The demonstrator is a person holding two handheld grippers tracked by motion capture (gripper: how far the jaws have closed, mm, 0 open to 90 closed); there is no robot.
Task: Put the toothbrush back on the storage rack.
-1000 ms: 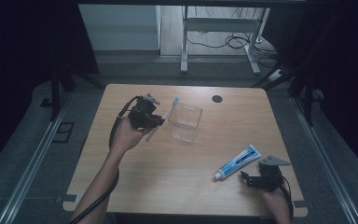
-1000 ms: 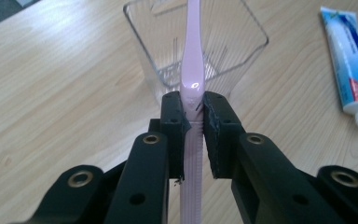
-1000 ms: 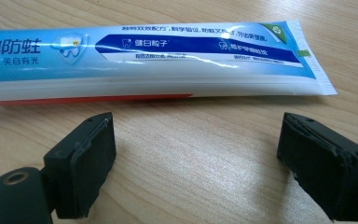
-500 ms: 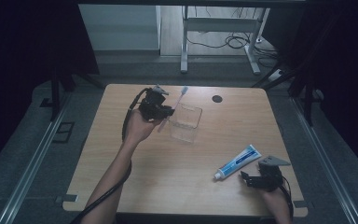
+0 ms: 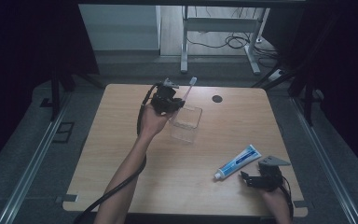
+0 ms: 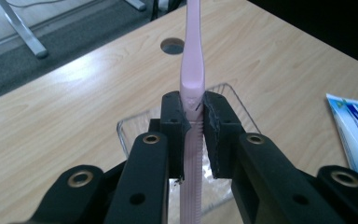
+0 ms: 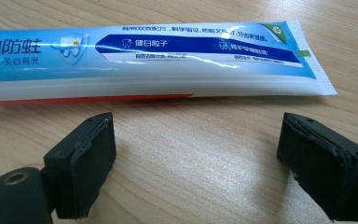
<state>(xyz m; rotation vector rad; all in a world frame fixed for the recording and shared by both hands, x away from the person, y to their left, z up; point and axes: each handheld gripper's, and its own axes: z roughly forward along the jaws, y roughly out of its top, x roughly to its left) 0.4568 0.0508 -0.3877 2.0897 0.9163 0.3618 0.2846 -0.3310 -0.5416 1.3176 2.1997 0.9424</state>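
1. High view: the left tool (image 5: 173,99) pinches a pink toothbrush (image 5: 189,87) over the near-left rim of a clear plastic box (image 5: 187,124), which sits just beyond and below its tips.
2. Left gripper view: the toothbrush (image 6: 191,65) runs straight ahead between the closed pads, its long axis in line with the tool (image 6: 193,114); the ribbed handle hangs back toward the hand, and the box (image 6: 235,100) lies directly beneath.
3. To drop it in, I'd judge the brush must tilt down along the box's length.
4. Right gripper view: the right tool (image 7: 196,154) rests wide and empty on the wooden bench (image 7: 191,154), a glossy blue-and-white toothpaste tube (image 7: 149,60) lying crosswise just ahead.
5. The left hand is nearer the box; the right is nearer the tube.
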